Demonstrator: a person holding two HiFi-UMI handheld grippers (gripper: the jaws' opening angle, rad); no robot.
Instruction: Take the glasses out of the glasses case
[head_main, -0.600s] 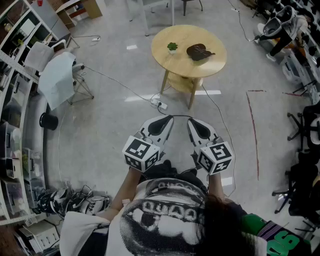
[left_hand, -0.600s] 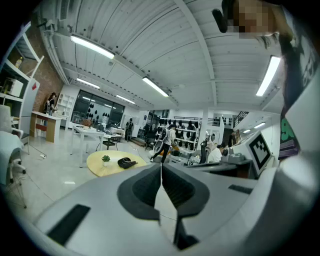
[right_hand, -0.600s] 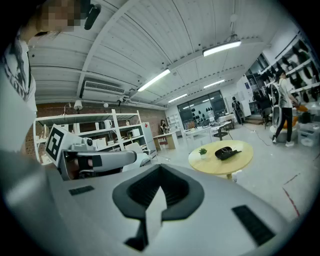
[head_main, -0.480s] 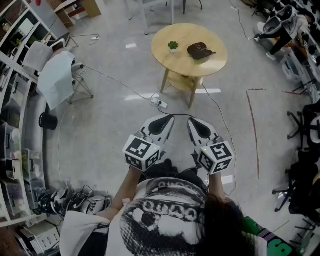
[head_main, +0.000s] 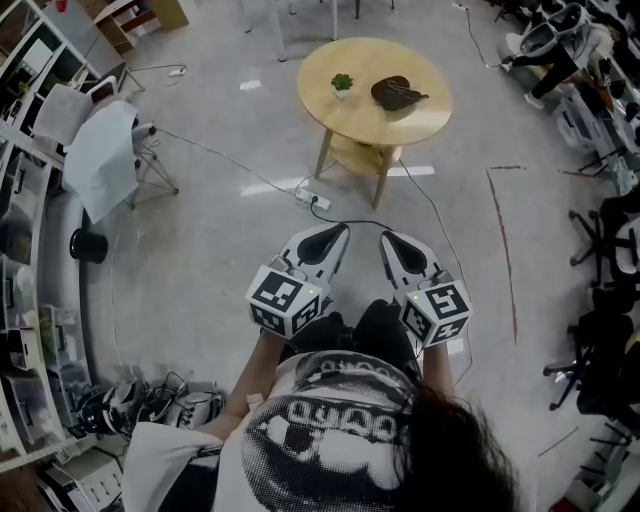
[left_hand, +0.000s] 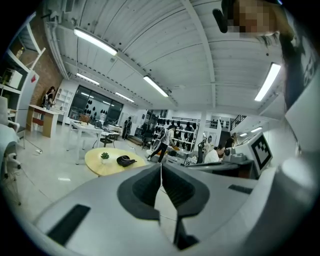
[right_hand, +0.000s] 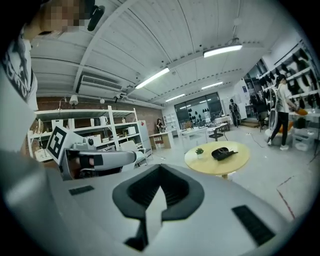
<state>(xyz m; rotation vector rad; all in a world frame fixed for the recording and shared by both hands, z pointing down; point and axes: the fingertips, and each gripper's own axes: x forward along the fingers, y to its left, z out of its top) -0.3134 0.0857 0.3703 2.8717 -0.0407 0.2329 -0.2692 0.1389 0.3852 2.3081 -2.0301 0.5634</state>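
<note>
Holds two grippers side by side at lower centre of the head view: left gripper (head_main: 335, 232), right gripper (head_main: 388, 240), one marker cube on each. Both closed on nothing, jaws meeting tip to tip in each gripper view, pointing toward the top of the frame.

Just above the tips on the grey floor: one white power strip (head_main: 313, 201), one black cable running from it.

Upper centre: one round wooden table (head_main: 425, 122), well apart from both grippers. Two things on top: one small potted plant (head_main: 342, 84) at left, one dark glasses case (head_main: 396, 95) near it at right, lying flat, touched by neither gripper. Lid state too small to tell.

Left side: one chair draped in white (head_main: 98, 158), one black round object (head_main: 88, 245) below it, shelving (head_main: 20, 300) along the edge. Right of the table: one red floor line (head_main: 505, 250).
</note>
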